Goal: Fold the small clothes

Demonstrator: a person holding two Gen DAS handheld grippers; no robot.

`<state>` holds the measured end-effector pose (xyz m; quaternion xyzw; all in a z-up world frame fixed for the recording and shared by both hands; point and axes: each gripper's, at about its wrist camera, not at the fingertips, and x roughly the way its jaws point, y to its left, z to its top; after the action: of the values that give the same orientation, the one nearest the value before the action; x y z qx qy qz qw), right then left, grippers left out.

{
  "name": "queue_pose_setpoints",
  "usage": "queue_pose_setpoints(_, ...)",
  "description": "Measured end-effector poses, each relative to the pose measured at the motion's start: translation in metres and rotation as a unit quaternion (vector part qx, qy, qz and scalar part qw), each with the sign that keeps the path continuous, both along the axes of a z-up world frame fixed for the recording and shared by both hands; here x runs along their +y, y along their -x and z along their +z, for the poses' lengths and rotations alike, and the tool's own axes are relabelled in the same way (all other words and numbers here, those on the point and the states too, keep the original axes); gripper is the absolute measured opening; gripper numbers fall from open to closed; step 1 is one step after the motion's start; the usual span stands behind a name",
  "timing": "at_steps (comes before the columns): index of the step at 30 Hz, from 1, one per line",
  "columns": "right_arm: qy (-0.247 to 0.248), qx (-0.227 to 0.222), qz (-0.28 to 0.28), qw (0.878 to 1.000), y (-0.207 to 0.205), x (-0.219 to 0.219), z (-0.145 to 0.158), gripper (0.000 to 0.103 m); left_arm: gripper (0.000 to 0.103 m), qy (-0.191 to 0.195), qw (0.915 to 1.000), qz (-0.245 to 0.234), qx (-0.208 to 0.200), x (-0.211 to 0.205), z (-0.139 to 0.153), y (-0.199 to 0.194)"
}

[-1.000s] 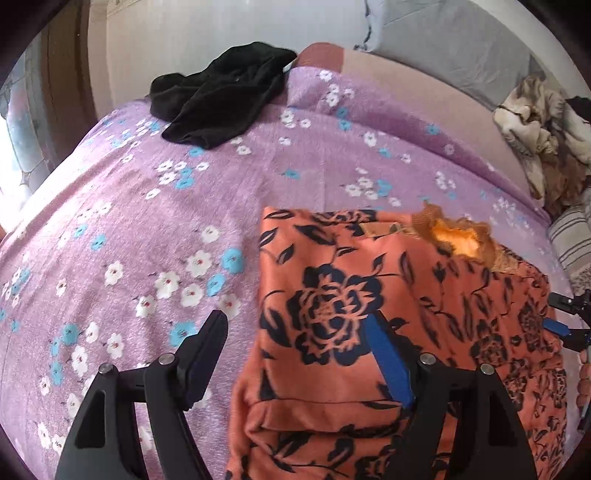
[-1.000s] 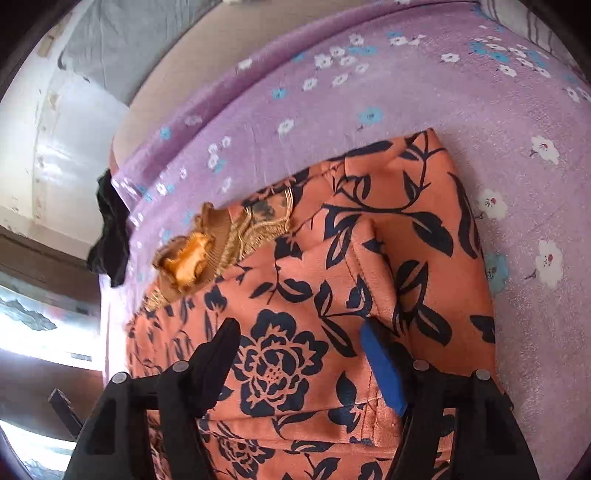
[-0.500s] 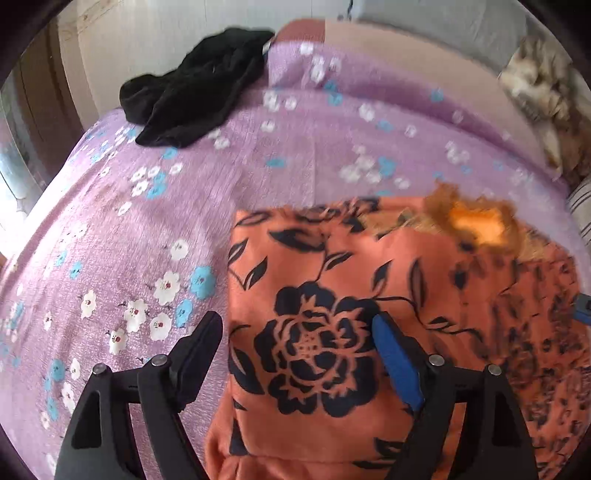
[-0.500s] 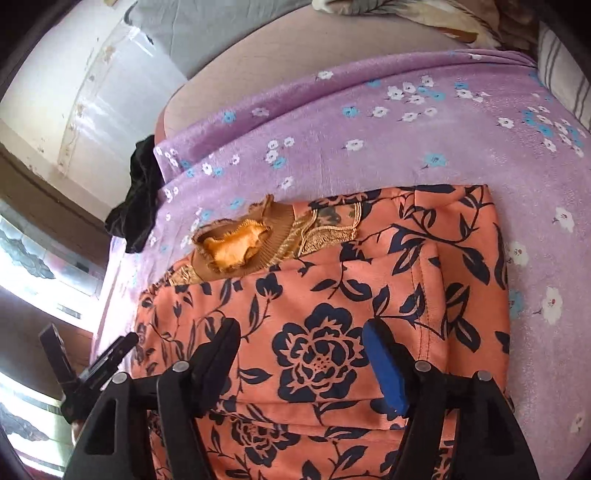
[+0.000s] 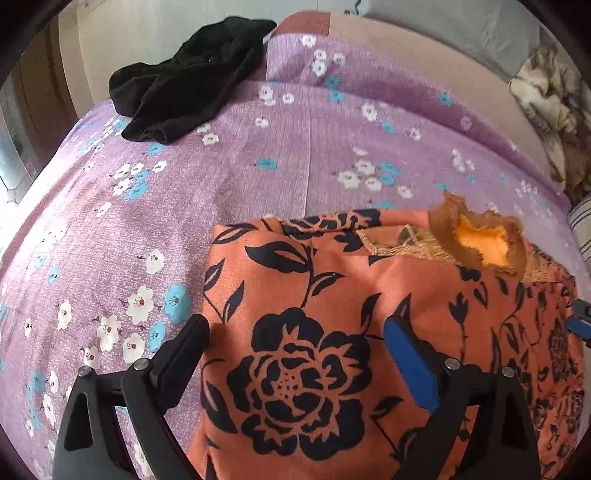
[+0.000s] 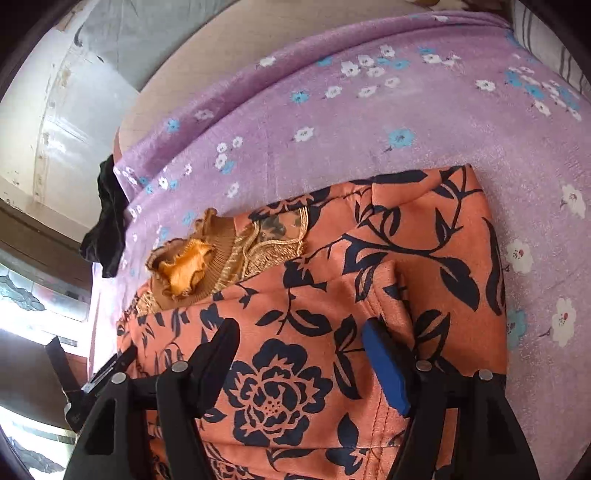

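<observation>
An orange garment with dark blue flowers [image 5: 332,314] lies partly folded on the purple flowered bedsheet [image 5: 184,203], its brown-and-gold frilled collar [image 5: 476,240] at the far edge. My left gripper [image 5: 295,343] is open and empty above the garment's left part. My right gripper [image 6: 299,339] is open and empty above the same garment [image 6: 388,258], near a folded-over sleeve edge. The collar also shows in the right wrist view [image 6: 192,266]. The right gripper's tip shows at the right edge of the left wrist view [image 5: 580,321].
A crumpled black garment [image 5: 184,81] lies at the bed's far left corner; it also shows in the right wrist view [image 6: 107,229]. A grey pillow [image 5: 461,26] and a patterned blanket [image 5: 546,99] lie at the head. A wall and a window border the left side.
Both grippers stayed open and shifted a little over the garment. The left gripper moved right, so its left finger now sits near the garment's left edge.
</observation>
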<state>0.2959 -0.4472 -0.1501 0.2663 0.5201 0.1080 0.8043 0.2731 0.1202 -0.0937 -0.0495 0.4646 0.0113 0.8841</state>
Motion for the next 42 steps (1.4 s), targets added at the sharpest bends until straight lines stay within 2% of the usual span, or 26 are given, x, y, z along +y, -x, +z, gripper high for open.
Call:
queue_pose_setpoints(2, 0.021, -0.01, 0.012, 1.0, 0.01, 0.005, 0.013, 0.074, 0.095, 0.013, 0.9995, 0.018, -0.02, 0.015, 0.015, 0.019)
queue_pose_setpoints(4, 0.005, -0.02, 0.025, 0.999, 0.026, 0.005, 0.022, 0.074, 0.095, 0.054, 0.9979, 0.02, -0.03, 0.032, 0.024, 0.041)
queue_pose_setpoints(5, -0.008, -0.027, 0.036, 0.999, 0.035, 0.006, 0.025, 0.074, 0.095, 0.059, 0.9977, 0.024, -0.026, 0.039, 0.024, 0.051)
queue_pose_setpoints(7, -0.009, -0.024, 0.052, 0.998, 0.049, 0.01, 0.021, 0.079, 0.095, 0.02, 0.9994, 0.028, 0.011, 0.042, 0.01, 0.062)
queue_pose_setpoints(9, 0.008, 0.003, 0.062, 0.998, 0.057, 0.004, -0.002, 0.08, 0.095, -0.049, 0.9966, 0.031, 0.059, 0.041, -0.015, 0.063)
queue_pose_setpoints(11, 0.001, -0.009, 0.046, 0.999, 0.063, 0.0, 0.004, 0.079, 0.095, -0.02, 0.9979, 0.049, 0.039, 0.051, -0.01, 0.074)
queue_pose_setpoints(13, 0.025, -0.013, 0.04, 0.999, 0.071, 0.007, 0.024, 0.08, 0.095, -0.001, 0.9975, 0.065, 0.027, 0.058, 0.001, 0.087)
queue_pose_setpoints(16, 0.022, -0.05, 0.066, 0.996, 0.089, 0.013, 0.042, 0.081, 0.095, 0.011, 0.998, 0.05, 0.036, 0.057, 0.001, 0.106)
queue_pose_setpoints(18, 0.028, -0.016, 0.067, 0.997, 0.096, 0.011, 0.027, 0.081, 0.095, 0.005, 0.9976, 0.054, 0.043, 0.057, 0.002, 0.126)
queue_pose_setpoints(20, 0.05, 0.047, 0.034, 0.997, 0.105, -0.004, 0.004, 0.081, 0.095, 0.03, 0.9974, 0.054, 0.037, 0.064, 0.009, 0.153)
queue_pose_setpoints(22, 0.02, 0.024, 0.017, 0.999, 0.129, -0.02, 0.009, 0.081, 0.095, 0.059, 0.9962, 0.055, 0.032, 0.072, 0.017, 0.179)
queue_pose_setpoints(24, 0.029, 0.01, 0.018, 0.999, 0.154, -0.032, 0.019, 0.081, 0.095, 0.092, 0.9939, 0.052, 0.034, 0.081, 0.02, 0.208)
queue_pose_setpoints(28, 0.034, 0.027, -0.001, 0.999, 0.207, -0.074, 0.02, 0.081, 0.095, 0.129, 0.9894, 0.039, 0.055, 0.082, 0.017, 0.263)
queue_pose_setpoints(30, 0.029, 0.05, -0.001, 0.998, 0.232, -0.093, 0.014, 0.081, 0.095, 0.137, 0.9878, 0.028, 0.069, 0.079, 0.012, 0.279)
queue_pose_setpoints(34, 0.003, 0.062, 0.014, 0.998, 0.277, -0.114, 0.01, 0.081, 0.095, 0.136, 0.9871, 0.015, 0.083, 0.069, 0.001, 0.3)
queue_pose_setpoints(42, -0.076, 0.109, 0.031, 0.991, 0.331, -0.115, -0.011, 0.08, 0.095, 0.144, 0.983, 0.019, 0.113, 0.068, -0.005, 0.32)
